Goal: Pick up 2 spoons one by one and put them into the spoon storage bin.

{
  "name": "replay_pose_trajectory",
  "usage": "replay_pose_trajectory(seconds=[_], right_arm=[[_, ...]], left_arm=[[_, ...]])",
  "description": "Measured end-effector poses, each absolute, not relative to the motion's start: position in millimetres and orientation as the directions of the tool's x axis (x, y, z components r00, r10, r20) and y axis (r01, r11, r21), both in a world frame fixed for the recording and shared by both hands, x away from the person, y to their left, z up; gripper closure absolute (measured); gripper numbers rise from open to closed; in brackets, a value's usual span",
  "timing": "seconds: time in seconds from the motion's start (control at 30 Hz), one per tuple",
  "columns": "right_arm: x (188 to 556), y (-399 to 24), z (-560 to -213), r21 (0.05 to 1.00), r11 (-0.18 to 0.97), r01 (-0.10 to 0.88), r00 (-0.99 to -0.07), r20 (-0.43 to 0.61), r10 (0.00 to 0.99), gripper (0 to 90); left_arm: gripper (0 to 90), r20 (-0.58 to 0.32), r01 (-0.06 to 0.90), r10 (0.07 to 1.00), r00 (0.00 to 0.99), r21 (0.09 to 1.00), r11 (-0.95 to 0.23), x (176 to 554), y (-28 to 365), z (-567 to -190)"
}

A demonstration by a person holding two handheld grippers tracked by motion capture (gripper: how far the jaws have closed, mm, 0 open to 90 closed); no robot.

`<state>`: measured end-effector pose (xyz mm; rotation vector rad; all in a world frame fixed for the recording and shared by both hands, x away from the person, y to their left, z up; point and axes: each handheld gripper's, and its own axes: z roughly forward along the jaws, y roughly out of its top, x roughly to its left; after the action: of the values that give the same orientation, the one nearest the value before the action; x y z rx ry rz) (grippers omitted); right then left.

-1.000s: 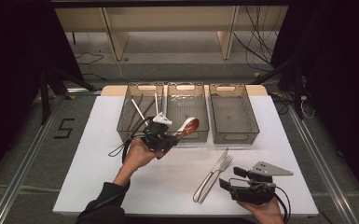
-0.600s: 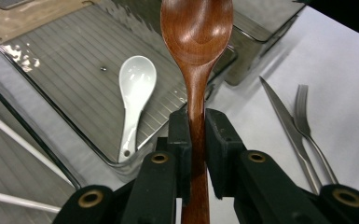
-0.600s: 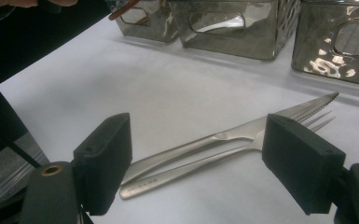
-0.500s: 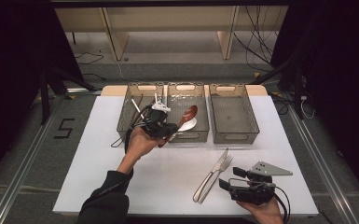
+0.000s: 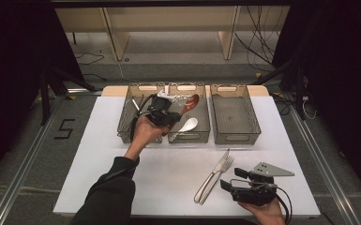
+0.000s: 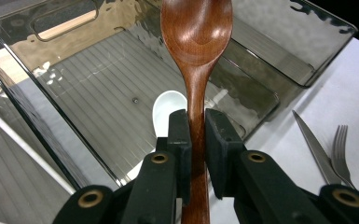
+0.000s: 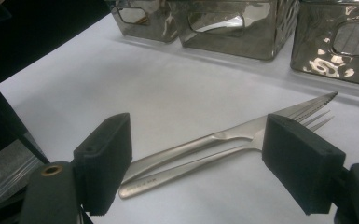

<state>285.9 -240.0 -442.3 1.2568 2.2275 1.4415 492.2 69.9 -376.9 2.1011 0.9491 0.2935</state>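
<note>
Three bins (image 5: pixel 233 114) line the desk (image 5: pixel 169 173); the middle one holds a white spoon (image 5: pixel 187 124). Left claw (image 6: pixel 196 140) clamps a wooden spoon (image 6: pixel 196 42); right claw (image 7: pixel 214 158) gapes apart. A floor mark reads "5" (image 5: pixel 65 129).

Knife (image 7: pixel 242 128) and fork (image 7: pixel 200 161) between wide jaws

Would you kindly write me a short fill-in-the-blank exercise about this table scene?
1. The left gripper is shut on a wooden ____.
2. The white spoon lies in the ____ of the three bins.
3. On the table, the knife lies beside a ____.
4. The right gripper has its jaws ____.

Missing words: spoon; middle; fork; open
</note>
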Motion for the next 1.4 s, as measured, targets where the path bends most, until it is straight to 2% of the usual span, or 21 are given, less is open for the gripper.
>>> replay_pose_trajectory(seconds=[0.73,1.4], right_arm=[[285.8,-241.0,-442.0,0.824,0.159,0.544,-0.616,0.263,0.742,25.0],[285.7,-241.0,-441.8,0.825,0.162,0.542,-0.619,0.262,0.741,25.0]], left_arm=[[80.5,-0.116,0.552,0.751,0.65,0.751,-0.362,524.4,54.2,-379.4],[80.3,-0.116,0.568,0.772,0.624,0.747,-0.347,533.1,49.4,-392.4]])
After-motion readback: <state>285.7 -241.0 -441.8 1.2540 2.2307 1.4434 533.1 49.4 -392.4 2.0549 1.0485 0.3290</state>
